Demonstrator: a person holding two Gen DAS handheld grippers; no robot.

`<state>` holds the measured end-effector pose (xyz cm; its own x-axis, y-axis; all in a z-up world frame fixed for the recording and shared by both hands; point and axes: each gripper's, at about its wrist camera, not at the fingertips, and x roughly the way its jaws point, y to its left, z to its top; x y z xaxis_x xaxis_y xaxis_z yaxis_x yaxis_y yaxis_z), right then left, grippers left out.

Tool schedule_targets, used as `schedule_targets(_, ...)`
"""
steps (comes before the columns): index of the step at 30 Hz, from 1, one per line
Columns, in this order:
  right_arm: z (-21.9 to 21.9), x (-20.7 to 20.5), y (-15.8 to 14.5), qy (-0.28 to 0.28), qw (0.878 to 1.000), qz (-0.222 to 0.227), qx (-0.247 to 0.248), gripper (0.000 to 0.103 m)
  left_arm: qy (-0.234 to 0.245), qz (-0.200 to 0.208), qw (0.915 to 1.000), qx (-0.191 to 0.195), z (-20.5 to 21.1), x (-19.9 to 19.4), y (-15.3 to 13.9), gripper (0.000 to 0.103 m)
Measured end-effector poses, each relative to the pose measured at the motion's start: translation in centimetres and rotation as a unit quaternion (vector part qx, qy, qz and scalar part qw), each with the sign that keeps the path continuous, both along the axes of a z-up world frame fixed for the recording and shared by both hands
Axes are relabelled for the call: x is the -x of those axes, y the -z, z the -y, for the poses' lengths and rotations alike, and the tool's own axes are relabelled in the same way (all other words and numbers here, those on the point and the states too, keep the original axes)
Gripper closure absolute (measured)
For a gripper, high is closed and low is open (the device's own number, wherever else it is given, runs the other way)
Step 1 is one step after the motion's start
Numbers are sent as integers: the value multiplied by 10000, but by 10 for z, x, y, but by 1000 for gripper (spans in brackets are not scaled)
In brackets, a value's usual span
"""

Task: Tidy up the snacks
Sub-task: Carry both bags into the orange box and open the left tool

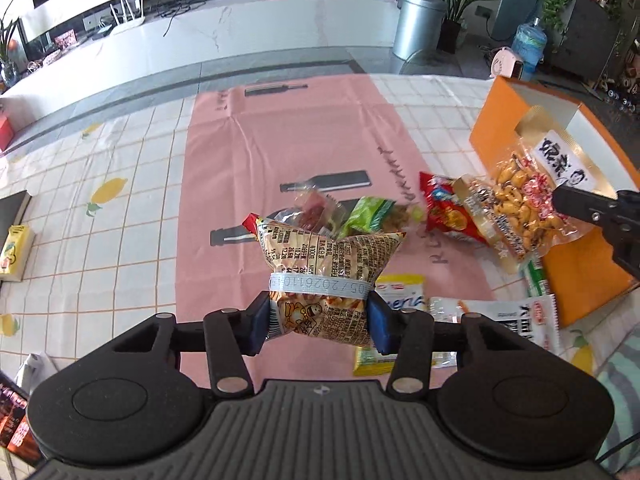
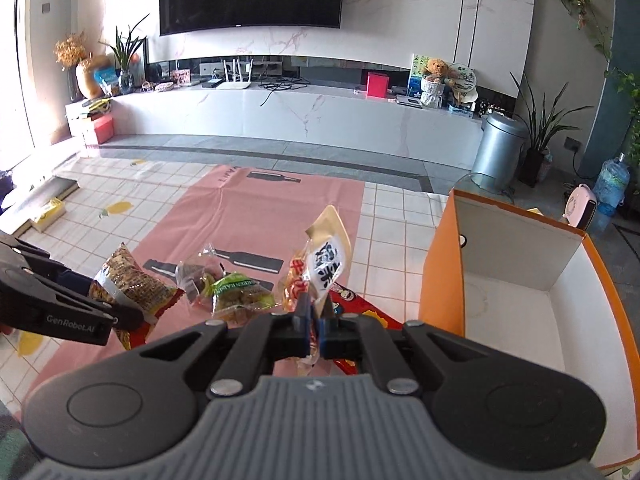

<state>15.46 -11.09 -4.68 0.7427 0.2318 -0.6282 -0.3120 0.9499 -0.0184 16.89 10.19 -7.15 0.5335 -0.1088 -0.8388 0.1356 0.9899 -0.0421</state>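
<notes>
Left gripper [image 1: 316, 322] is clamped on a puffy tan snack bag [image 1: 326, 268], blue pads squeezing its lower half, bag lifted clear of the pink mat [image 1: 288, 140]. Right gripper [image 2: 315, 330] has its jaws pressed together on the edge of a clear peanut pack [image 2: 320, 276], pack standing upright above the fingers; in the left wrist view that same pack hangs over the near corner of the orange box [image 1: 584, 276]. Orange box sits just right of the pink mat, open, white inside. On the mat near the box: green snack bag [image 2: 240, 292], small clear candy packet [image 2: 196, 276], red bag [image 1: 444, 212]. Nearer than these, beside the box, lie white and yellow packets [image 1: 404, 296].
</notes>
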Motion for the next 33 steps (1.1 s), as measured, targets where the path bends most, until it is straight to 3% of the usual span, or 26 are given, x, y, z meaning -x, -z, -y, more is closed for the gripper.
schedule_targets(11,51,35,-49,185,9980,322,-507,103,543,596,9967,-4,60,25,-66,47)
schedule_targets(21,140,51,-71,870,9924,484,-727,103,1367,753,9877,83,145,12,-83,47)
schedule_targets(27,195,45,-64,1310,9868,290,-905,103,2106,668,9753,-27,206,-9,-76,47)
schedule_targets(33,239,19,-48,1630,9731,-226,-1615,103,2902,350,9548,-543,262,-34,-50,47)
